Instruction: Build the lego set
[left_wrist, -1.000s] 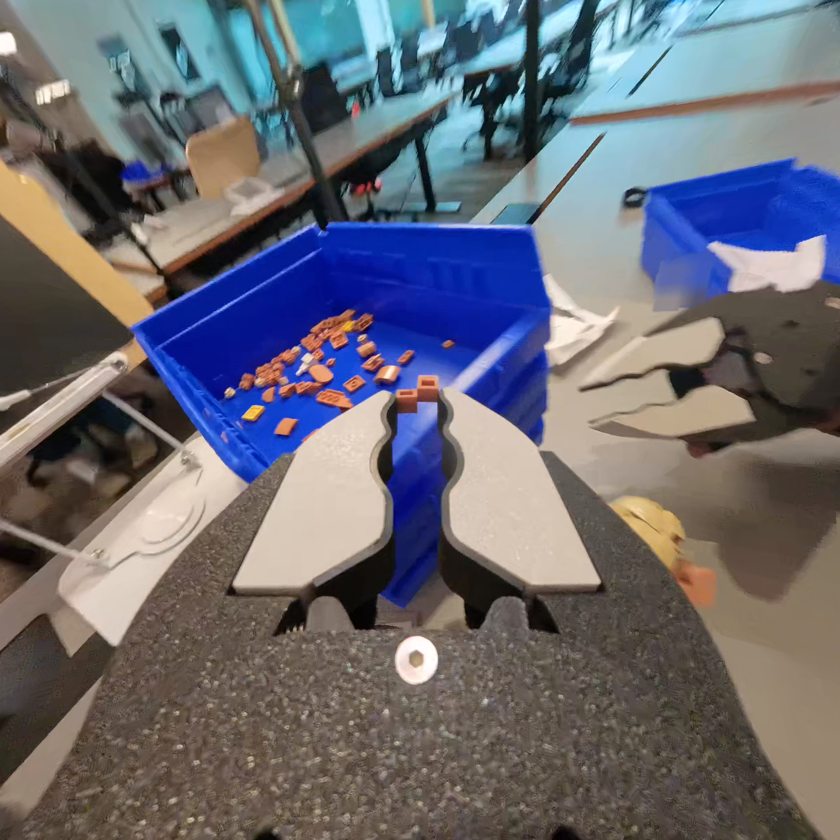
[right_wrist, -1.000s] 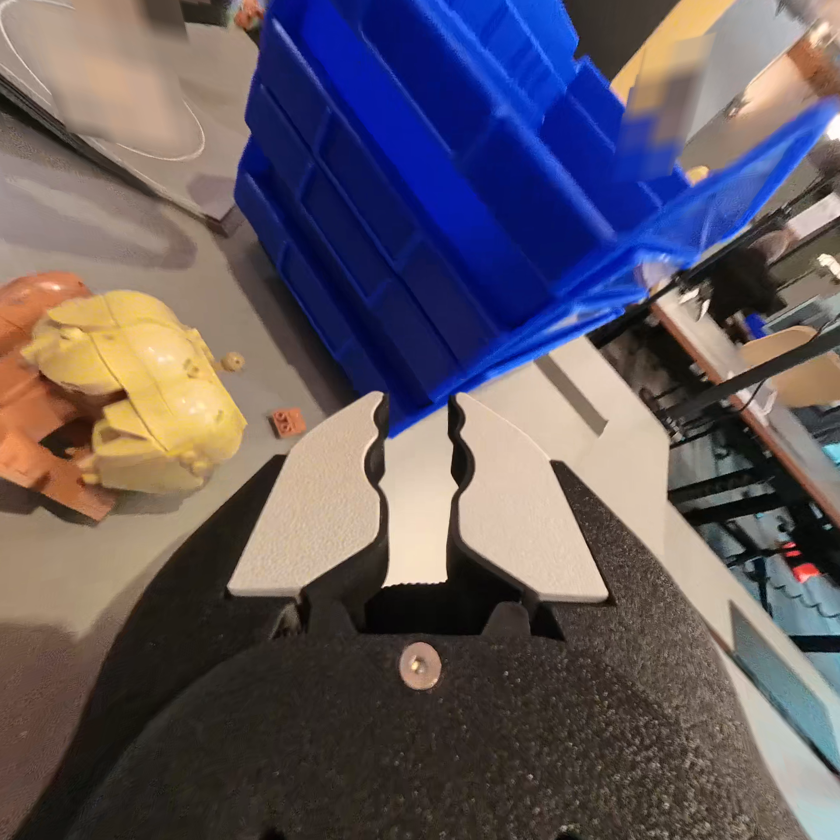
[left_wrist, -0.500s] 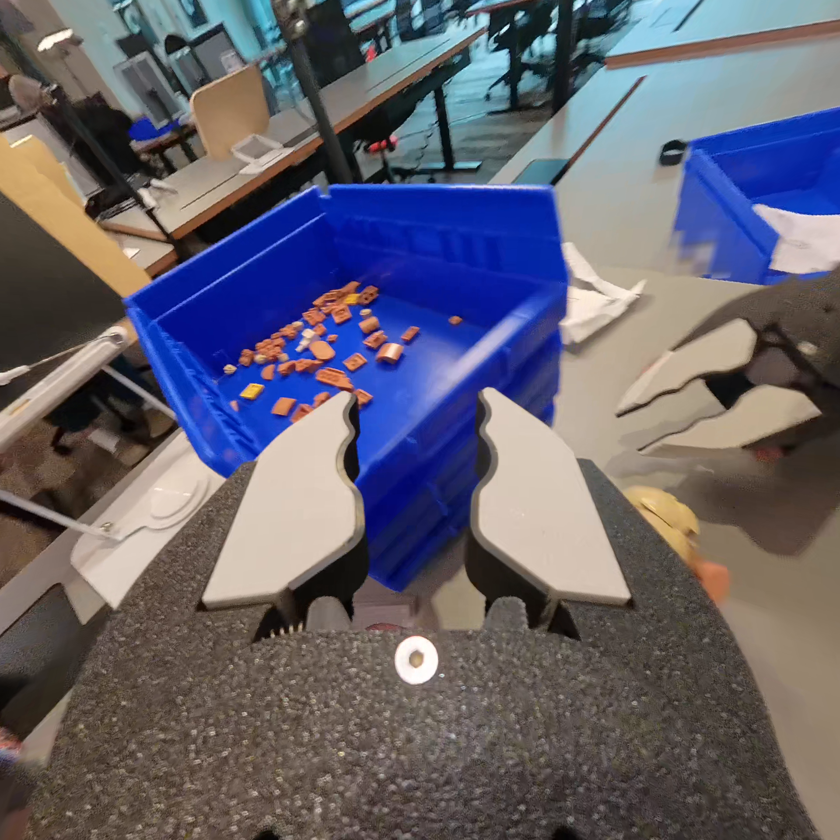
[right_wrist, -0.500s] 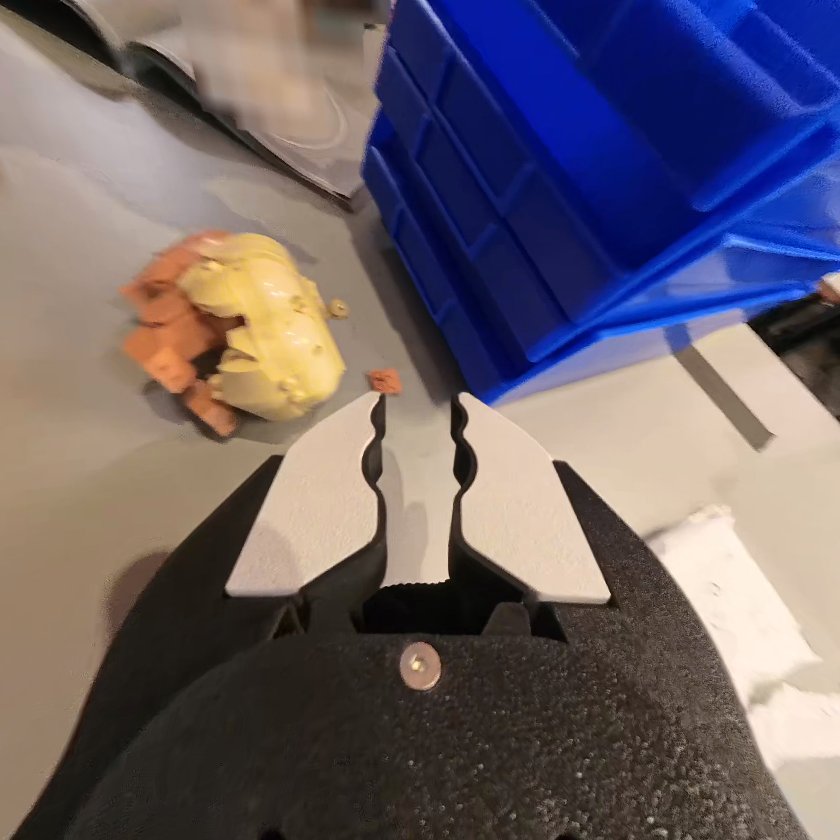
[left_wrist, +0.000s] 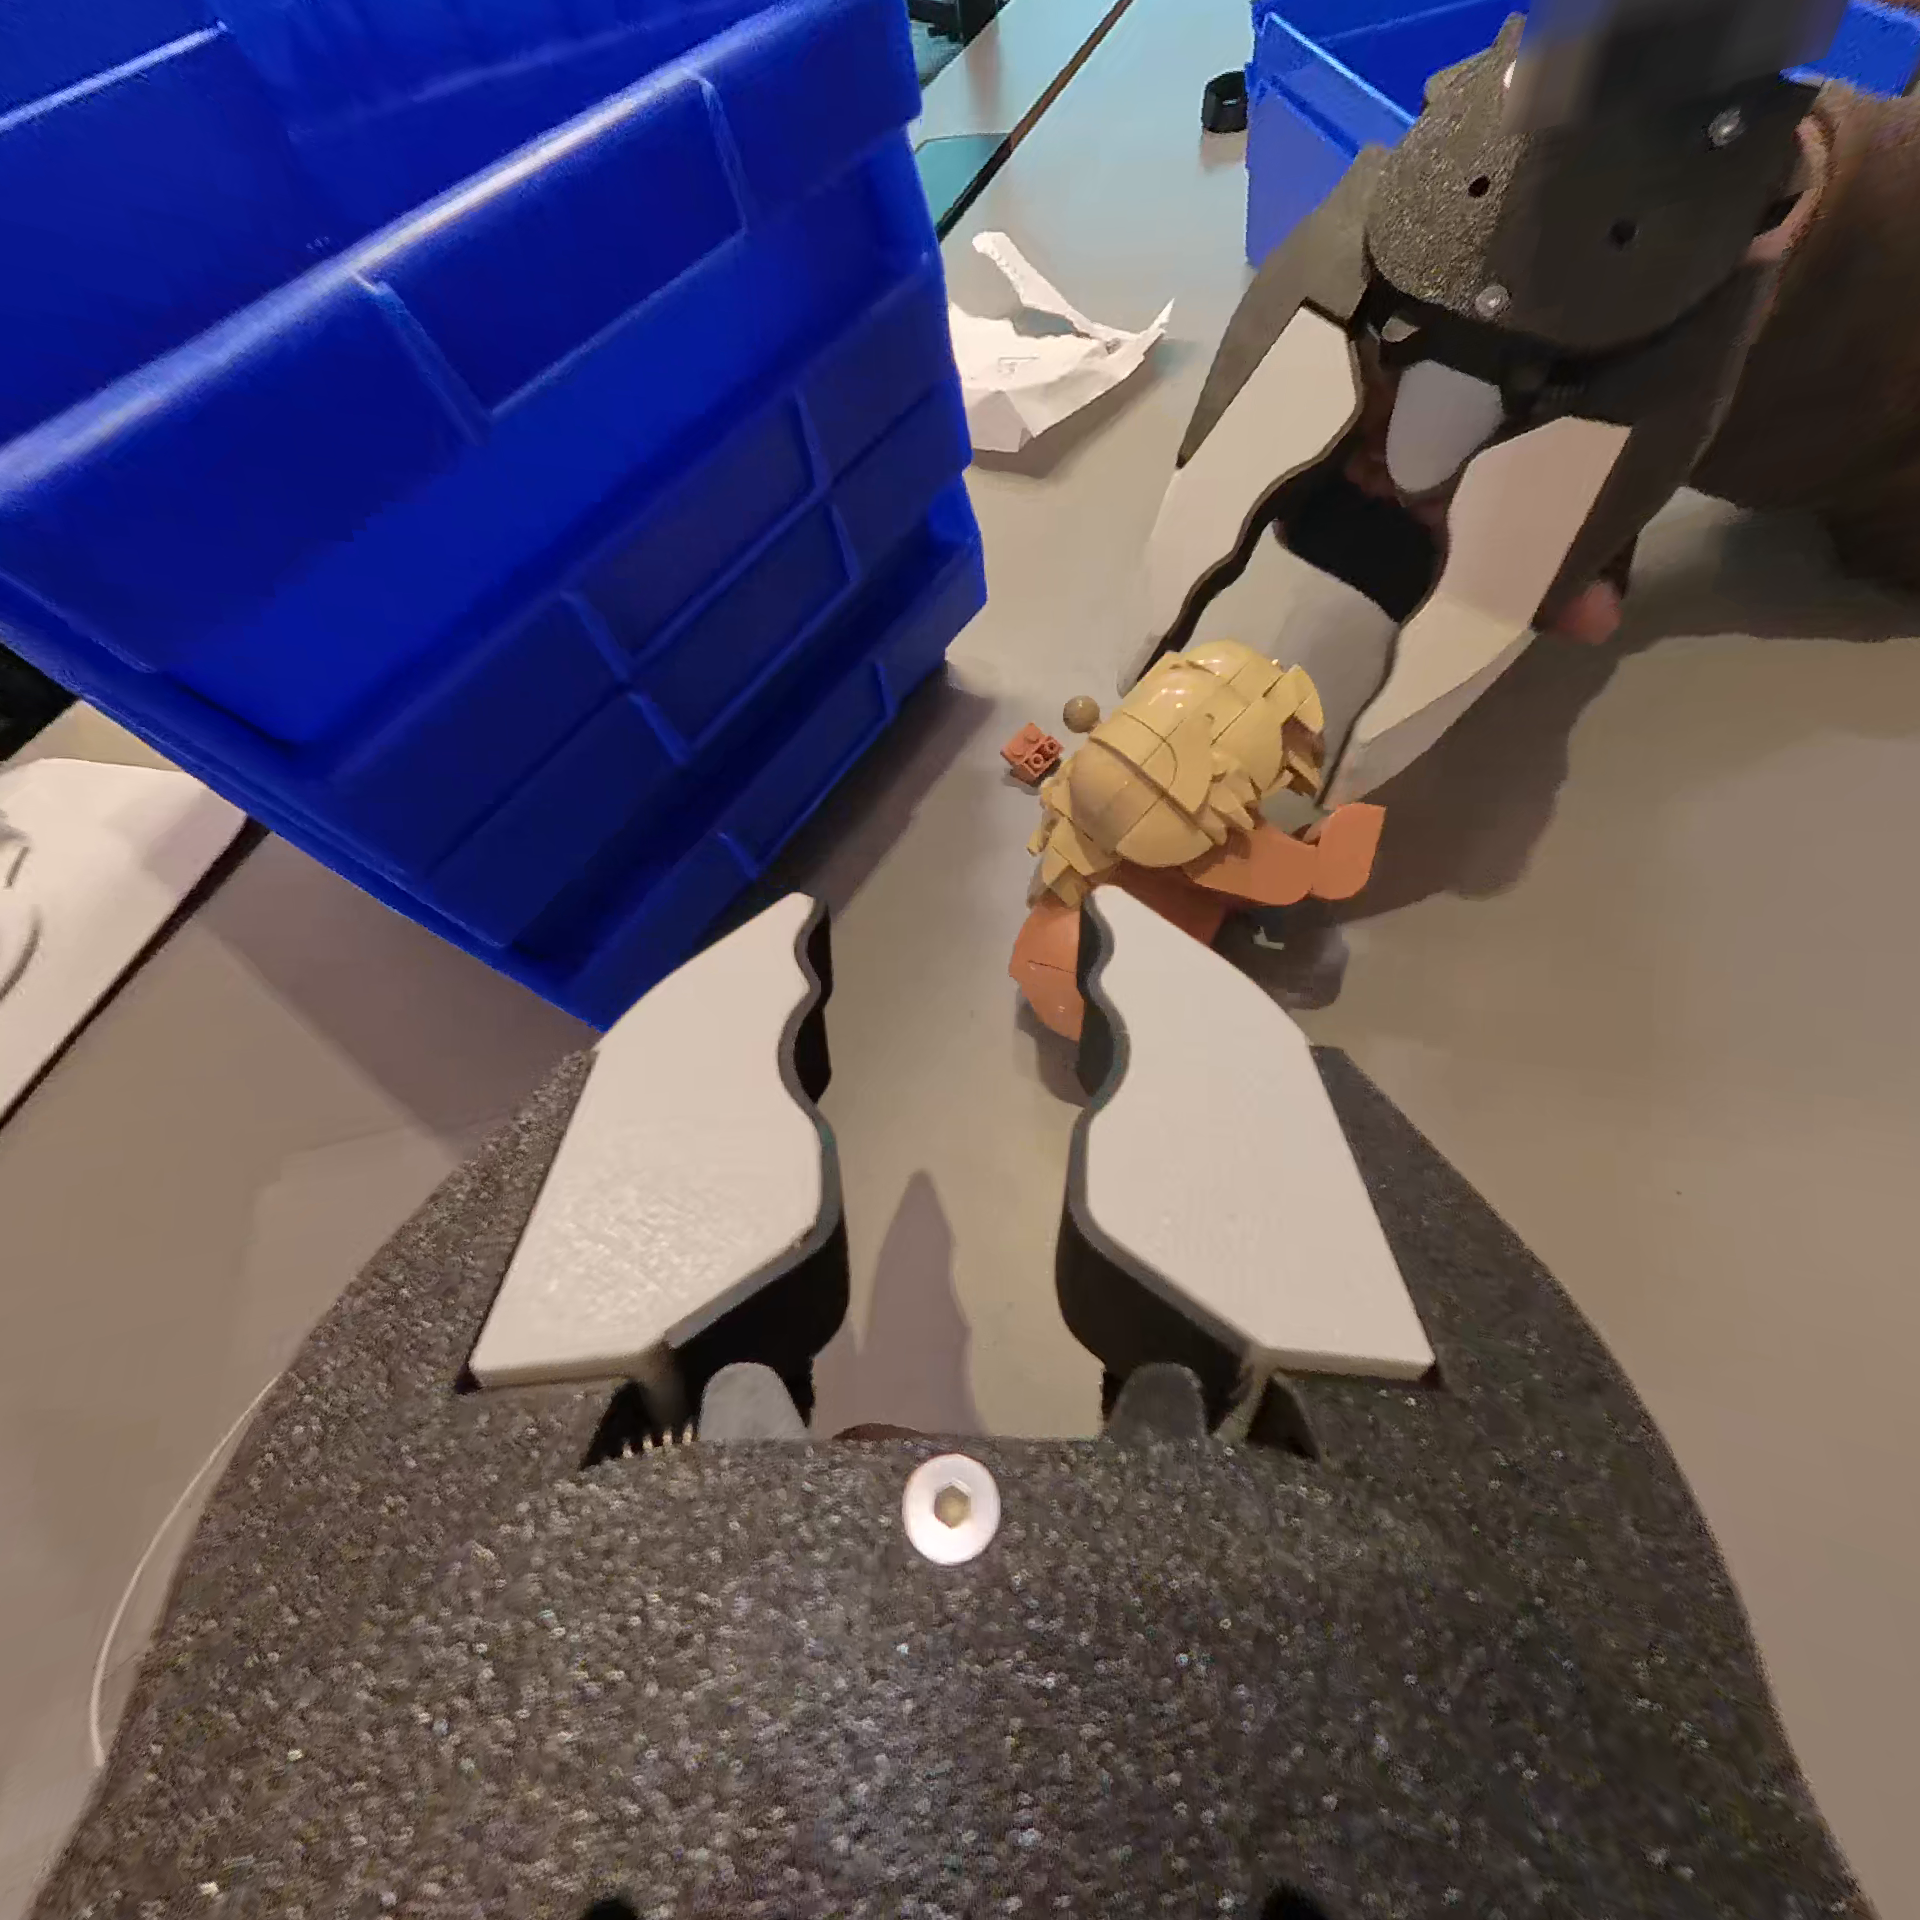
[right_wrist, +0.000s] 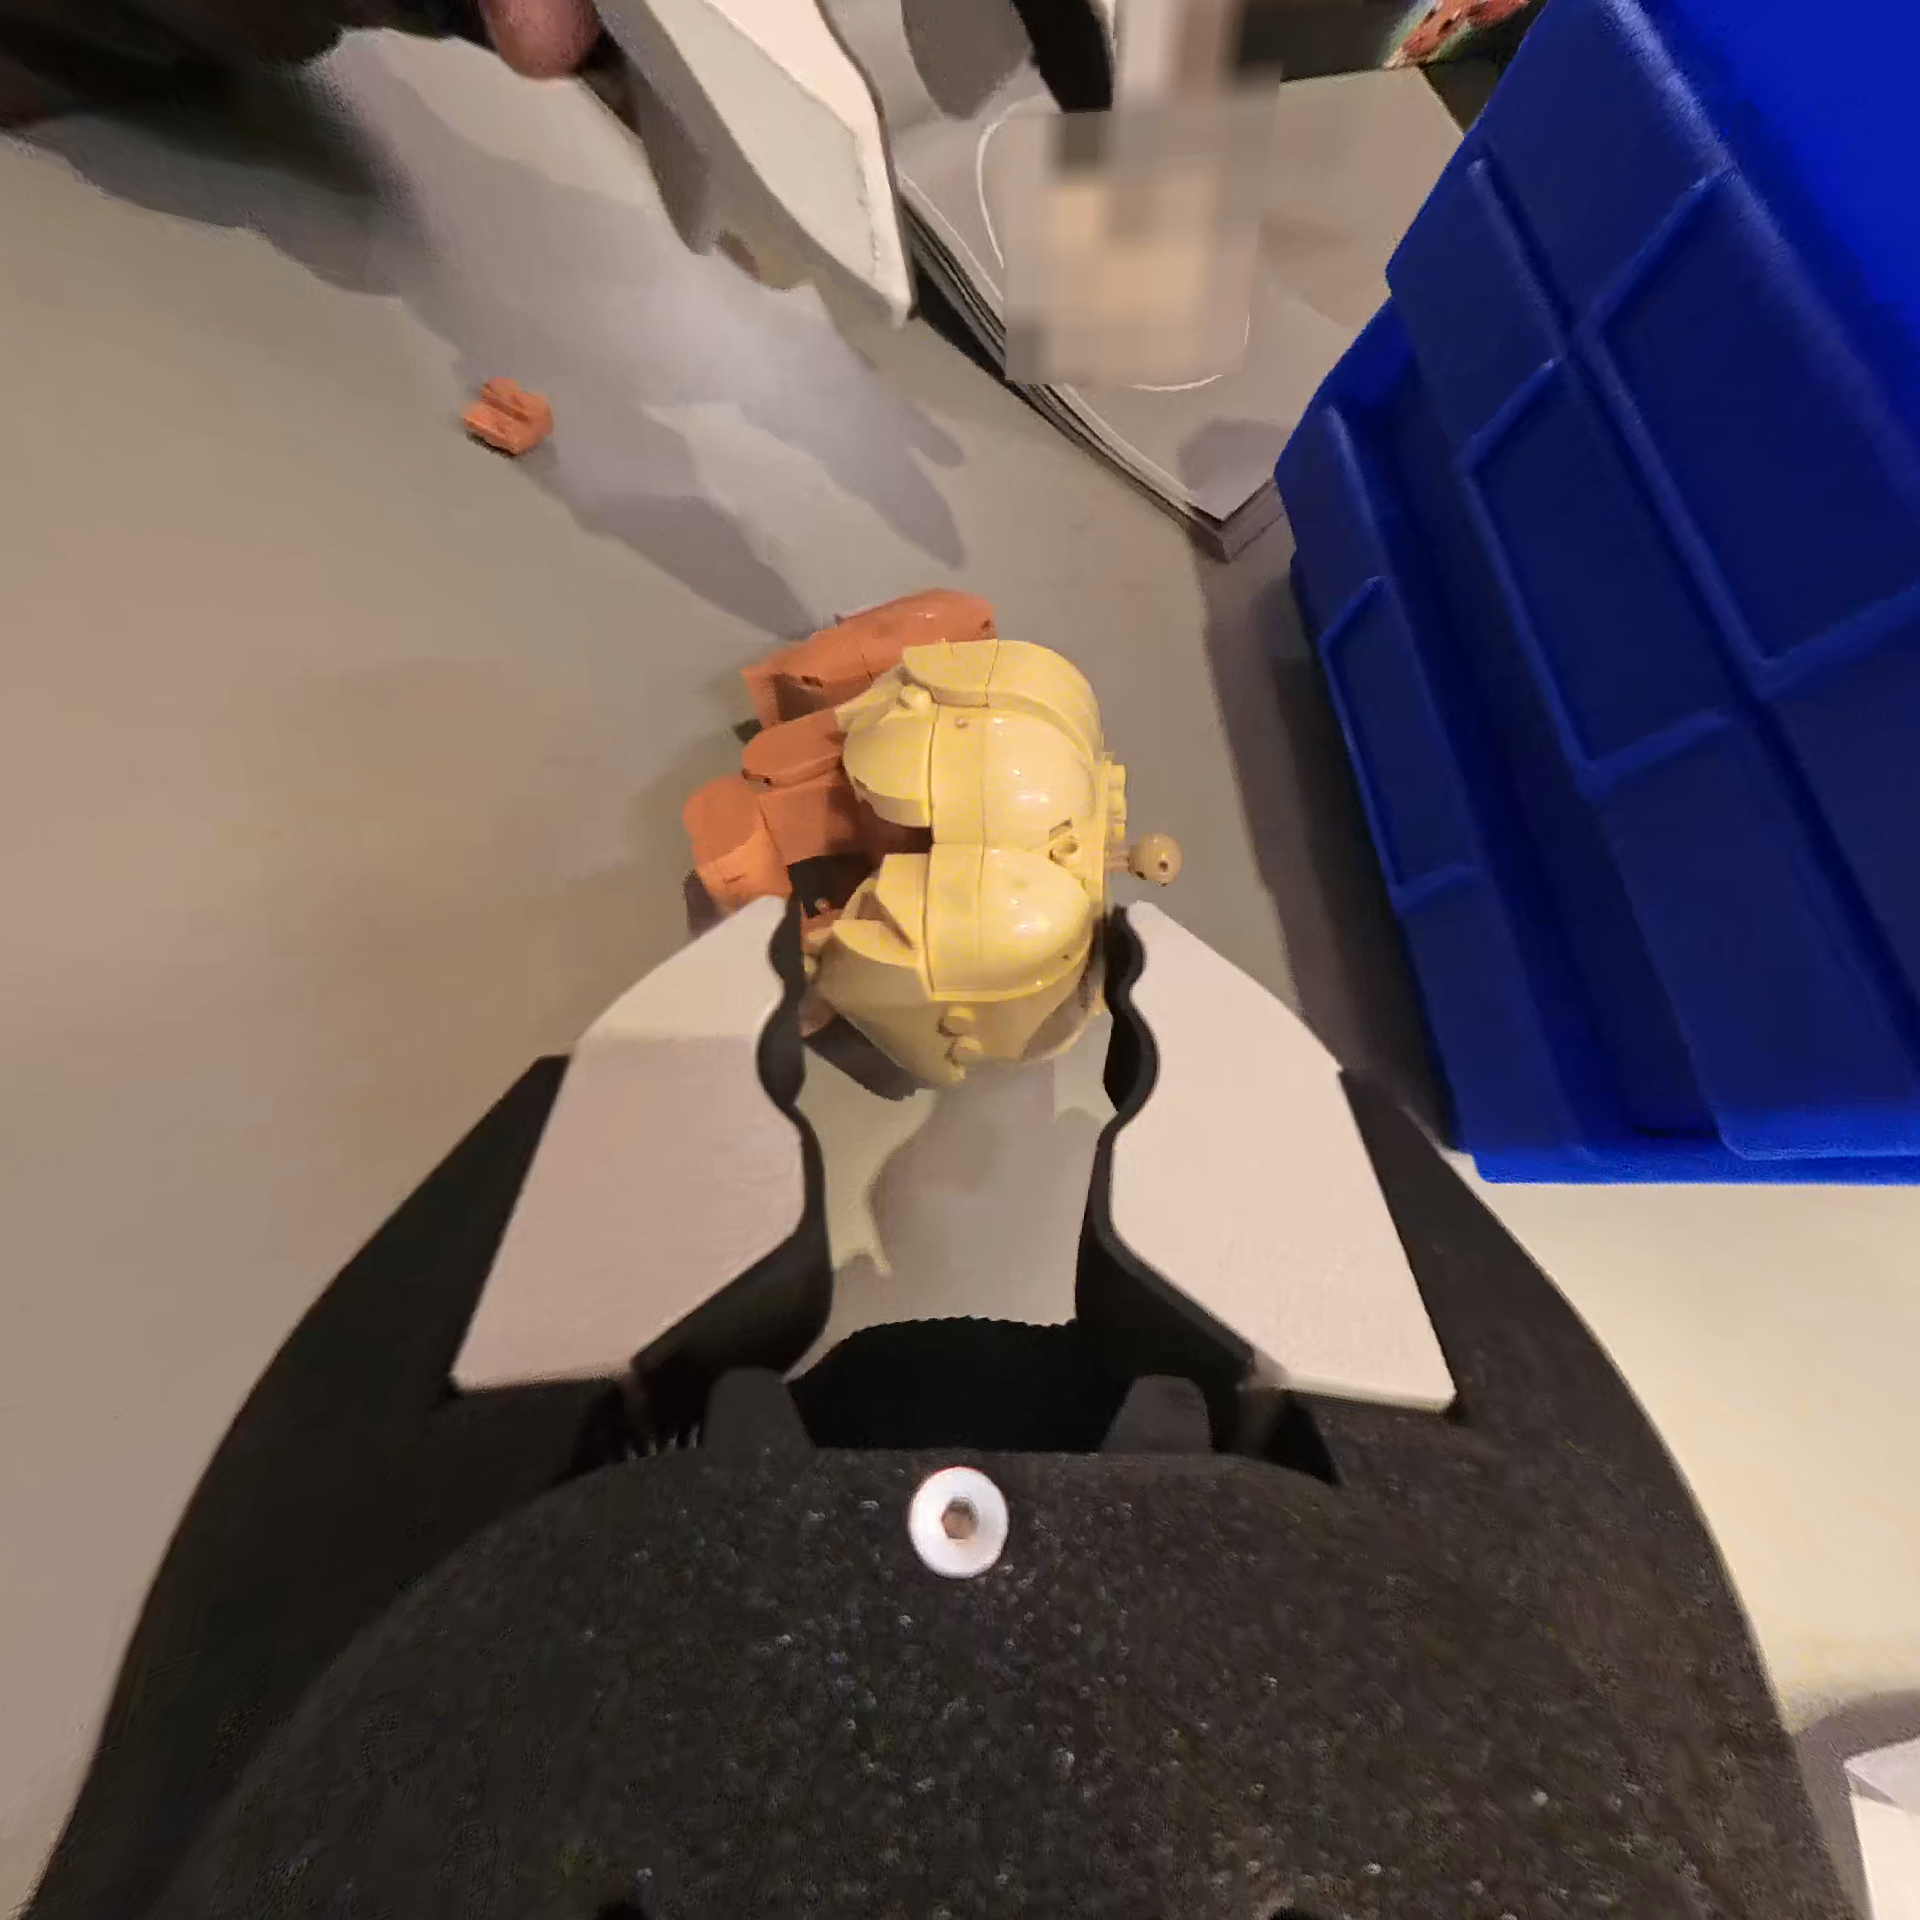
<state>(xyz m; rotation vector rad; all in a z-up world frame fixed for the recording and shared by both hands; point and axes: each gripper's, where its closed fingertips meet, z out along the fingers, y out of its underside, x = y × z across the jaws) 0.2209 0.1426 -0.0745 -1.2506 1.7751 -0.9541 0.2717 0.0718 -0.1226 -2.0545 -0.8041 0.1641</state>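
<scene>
Fingers of the right gripper spread wide around the tan-and-orange brick model on the grey table, perhaps not yet touching. Only the left view shows the small orange brick beside the stacked blue plastic bins; the left gripper hangs wide, empty.

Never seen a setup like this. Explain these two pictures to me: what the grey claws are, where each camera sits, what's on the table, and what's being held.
The claws are hand-held two-finger grippers, one per hand, each carrying a camera that looks along its fingers. One picture looks over the left gripper, open and empty. The other looks over the right gripper, open, its fingertips either side of the tan and brown lego model but not clamped. On the grey table sit stacked blue bins, a loose brown brick and crumpled paper. Nothing is held.
</scene>
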